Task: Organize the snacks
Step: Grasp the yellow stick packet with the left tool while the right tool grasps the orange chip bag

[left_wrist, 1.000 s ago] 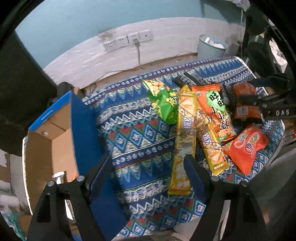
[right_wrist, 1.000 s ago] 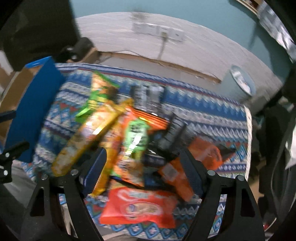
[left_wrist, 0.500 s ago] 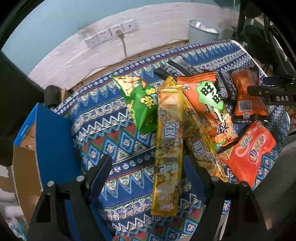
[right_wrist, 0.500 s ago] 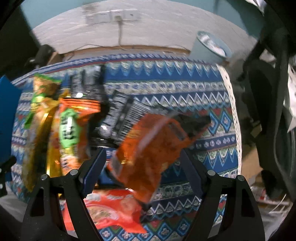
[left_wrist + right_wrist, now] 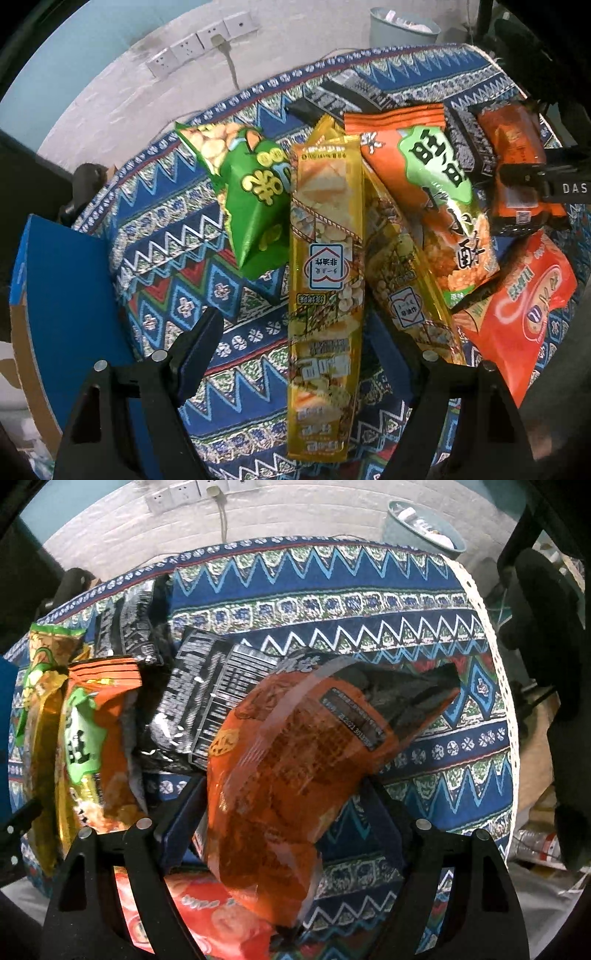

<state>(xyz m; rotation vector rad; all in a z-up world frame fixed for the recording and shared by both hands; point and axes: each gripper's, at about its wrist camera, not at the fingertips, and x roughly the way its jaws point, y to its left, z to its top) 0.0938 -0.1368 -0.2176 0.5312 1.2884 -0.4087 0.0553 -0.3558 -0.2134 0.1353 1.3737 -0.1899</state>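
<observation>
Your left gripper (image 5: 295, 343) has wide fingers around the long yellow pack (image 5: 325, 280); your right gripper (image 5: 282, 812) has wide fingers around the orange bag (image 5: 291, 775).

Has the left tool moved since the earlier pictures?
Yes. The left tool has come down toward the long yellow snack packet; the patterned blue tablecloth now looks closer.

Snack packets heaped on a counter (image 5: 177, 266) covered by a blue patterned cloth.

Between the left hand-held gripper's (image 5: 295, 332) fingers lies a long gold packet (image 5: 325, 266); a green bag (image 5: 255, 199) sits beyond it to the left, with orange (image 5: 436, 192), red (image 5: 524, 306) and black (image 5: 207, 701) packets to the right.
</observation>
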